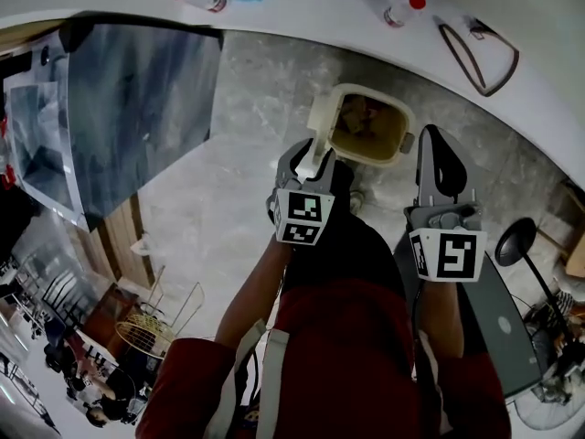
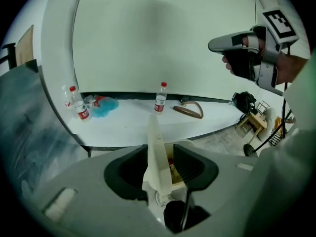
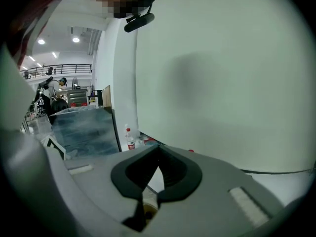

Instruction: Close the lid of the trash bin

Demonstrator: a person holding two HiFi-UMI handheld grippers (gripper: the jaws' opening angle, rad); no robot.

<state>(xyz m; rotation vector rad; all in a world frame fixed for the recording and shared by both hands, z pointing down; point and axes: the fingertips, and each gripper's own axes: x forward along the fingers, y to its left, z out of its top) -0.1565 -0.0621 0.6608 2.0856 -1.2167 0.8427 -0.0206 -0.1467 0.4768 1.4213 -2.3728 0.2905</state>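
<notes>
- Bin (image 1: 405, 138): cream plastic with a rounded-rectangle mouth and brownish rubbish inside. It stands open on the mottled grey floor (image 1: 238, 181), just beside the curved white table (image 1: 302, 16).
- Lid (image 2: 155, 132): a thin, flat cream panel, upright at the bin's left rim and seen edge-on in the left gripper view.
- Left gripper (image 2: 160, 148): a smooth grey shell with black ribbed pads. Its jaws stand wide apart, one on each side of the upright lid, and the pads do not press on it.
- It tilts steeply down over the bin's left edge, forearm stretched forward, with its black-and-white cube (image 1: 304, 216) facing the head camera.
- Right gripper (image 3: 158, 149): the same grey shell. Its black tips meet, with nothing between them.
- It hangs just right of the bin, pointing forward and slightly down, arm extended.
- On the table lie clear, red-capped bottles (image 2: 160, 98), a crumpled blue cloth (image 2: 104, 106) and a brown strap (image 2: 189, 111) in a loop.
</notes>
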